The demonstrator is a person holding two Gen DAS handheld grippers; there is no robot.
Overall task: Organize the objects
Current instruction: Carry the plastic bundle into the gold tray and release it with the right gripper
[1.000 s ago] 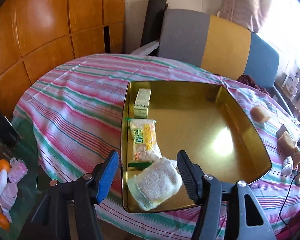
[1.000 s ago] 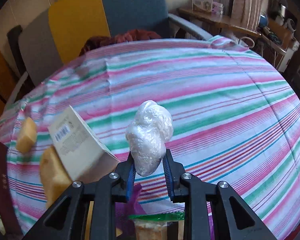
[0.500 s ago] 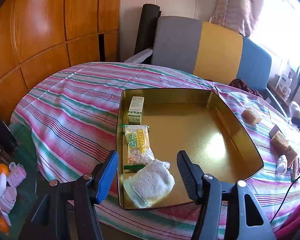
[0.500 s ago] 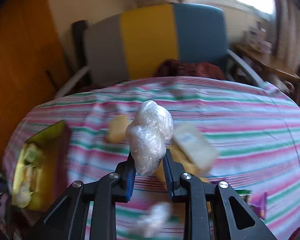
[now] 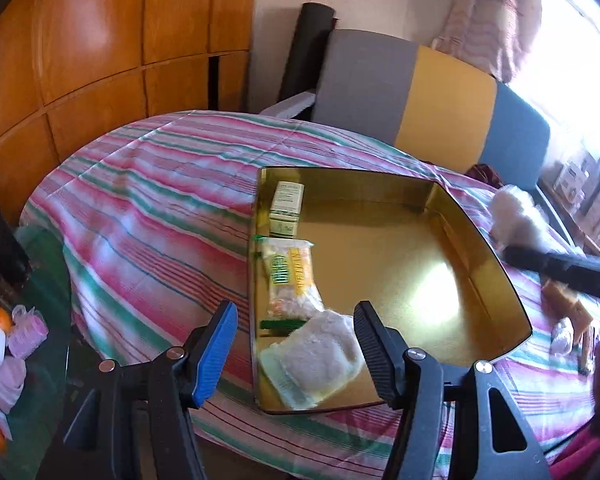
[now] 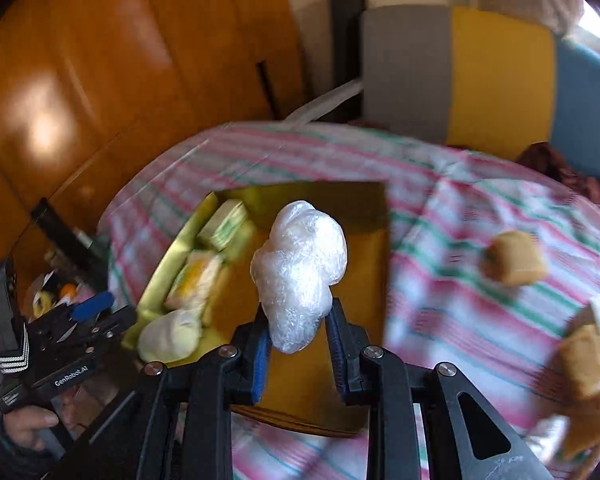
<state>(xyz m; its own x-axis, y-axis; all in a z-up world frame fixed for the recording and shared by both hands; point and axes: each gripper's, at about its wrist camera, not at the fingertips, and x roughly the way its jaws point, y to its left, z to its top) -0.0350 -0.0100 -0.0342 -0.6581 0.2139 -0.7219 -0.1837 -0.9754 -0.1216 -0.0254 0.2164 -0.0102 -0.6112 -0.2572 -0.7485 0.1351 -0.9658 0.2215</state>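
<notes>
Lower centre of the right wrist view: right gripper (image 6: 296, 350), jaws clamped on a plastic-wrapped bundle (image 6: 300, 270) held over the gold tray (image 6: 364, 208). Lower centre of the left wrist view: left gripper (image 5: 294, 350), jaws spread wide and empty, at the tray's near edge. Tray, left side, near to far: white wrapped pad (image 5: 320, 358), snack packet (image 5: 290, 276), small green-white box (image 5: 287, 208); beyond, striped tablecloth (image 5: 148, 184) and a brown block (image 6: 514, 258) at mid-right of the right wrist view.
</notes>
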